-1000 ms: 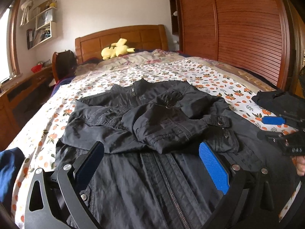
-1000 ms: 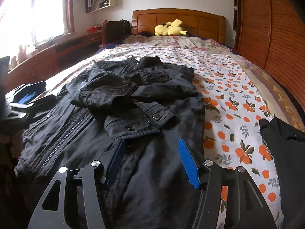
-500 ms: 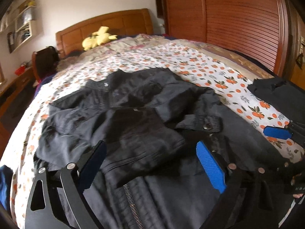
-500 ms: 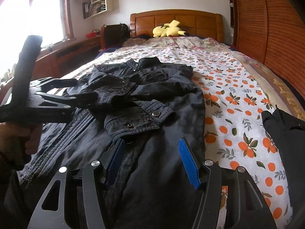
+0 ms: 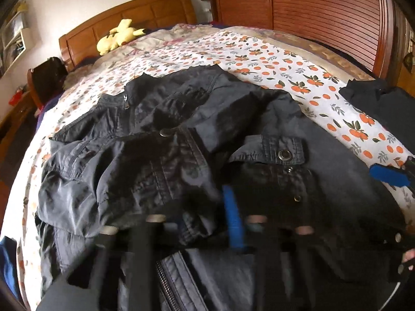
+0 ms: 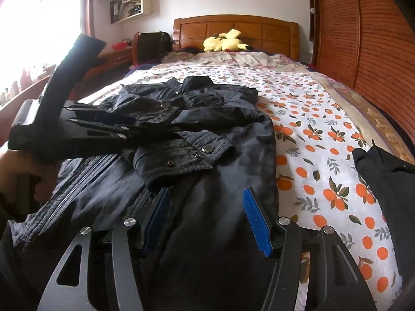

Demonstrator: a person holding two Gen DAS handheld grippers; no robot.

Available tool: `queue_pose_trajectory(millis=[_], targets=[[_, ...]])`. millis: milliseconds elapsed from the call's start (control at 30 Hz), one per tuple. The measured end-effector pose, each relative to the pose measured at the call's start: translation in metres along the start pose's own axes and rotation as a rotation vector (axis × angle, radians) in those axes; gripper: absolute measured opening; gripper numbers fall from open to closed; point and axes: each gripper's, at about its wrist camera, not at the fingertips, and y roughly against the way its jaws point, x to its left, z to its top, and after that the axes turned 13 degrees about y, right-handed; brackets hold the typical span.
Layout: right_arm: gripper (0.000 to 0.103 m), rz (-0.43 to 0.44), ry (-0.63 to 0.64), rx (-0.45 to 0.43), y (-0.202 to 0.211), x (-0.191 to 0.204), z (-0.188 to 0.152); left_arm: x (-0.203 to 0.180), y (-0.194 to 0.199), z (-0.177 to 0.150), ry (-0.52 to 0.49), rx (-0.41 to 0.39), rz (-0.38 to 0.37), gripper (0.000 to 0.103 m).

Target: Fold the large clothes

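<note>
No readable text, label, brand, number or sign appears anywhere in either view of the bedroom.

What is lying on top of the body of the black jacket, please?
On the black jacket, both sleeves are folded across the chest; the nearer cuff shows snap buttons. The zipper runs beside it. What is beneath the sleeves is covered.

Light: daylight from window (image 6: 39,26), glare blows it out | Blur: my left gripper (image 5: 207,223) smeared, perhaps motion | Edges: fisheye bending, dark corners
</note>
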Motion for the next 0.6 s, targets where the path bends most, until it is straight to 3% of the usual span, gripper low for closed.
queue_pose_trajectory(millis=[33,367,600], targets=[[0.056,0.0,-0.002,-0.002,0.0,-0.001,0.001,0.001,0.003,-0.001,-0.006,-0.003,0.004,0.008],[0.056,-0.031,0.004,-0.059,0.013,0.001,0.025,0.051,0.076,0.002,0.038,-0.166,0.104,0.007],[0.056,-0.027,0.015,-0.064,0.004,0.013,0.041,0.122,0.087,-0.024,0.145,-0.151,0.17,0.007]])
